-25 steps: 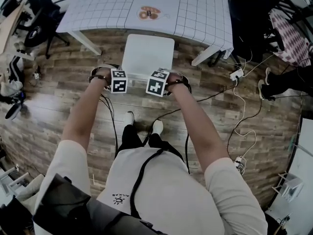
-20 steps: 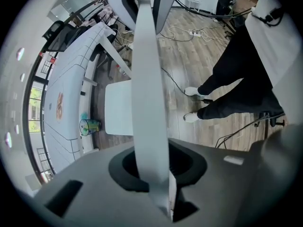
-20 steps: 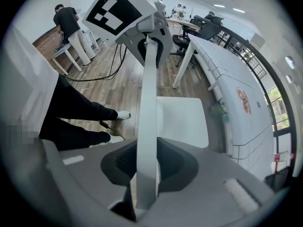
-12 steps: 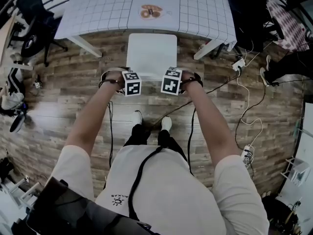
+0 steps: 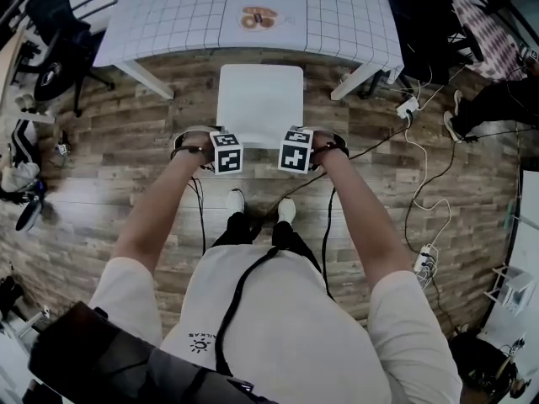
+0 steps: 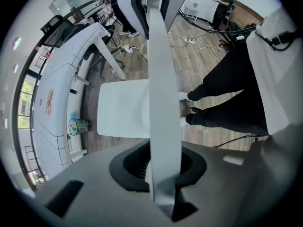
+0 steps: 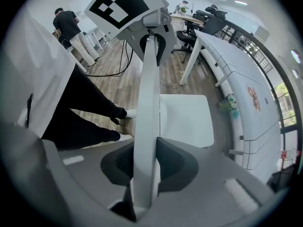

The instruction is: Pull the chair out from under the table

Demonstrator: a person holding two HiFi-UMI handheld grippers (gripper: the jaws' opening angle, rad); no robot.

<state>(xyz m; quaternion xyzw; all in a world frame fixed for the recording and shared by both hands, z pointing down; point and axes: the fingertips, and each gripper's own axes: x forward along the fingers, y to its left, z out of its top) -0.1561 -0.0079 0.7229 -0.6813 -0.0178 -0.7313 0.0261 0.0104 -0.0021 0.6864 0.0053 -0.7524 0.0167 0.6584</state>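
The white plastic chair stands on the wood-plank floor. Its seat lies just beside the near edge of the white, grid-patterned tabletop, between that tabletop's two white front legs. The chair's thin white backrest edge is on the side away from the tabletop. The left tongs and the right tongs point down side by side, each one narrowed and clamped on that backrest edge.
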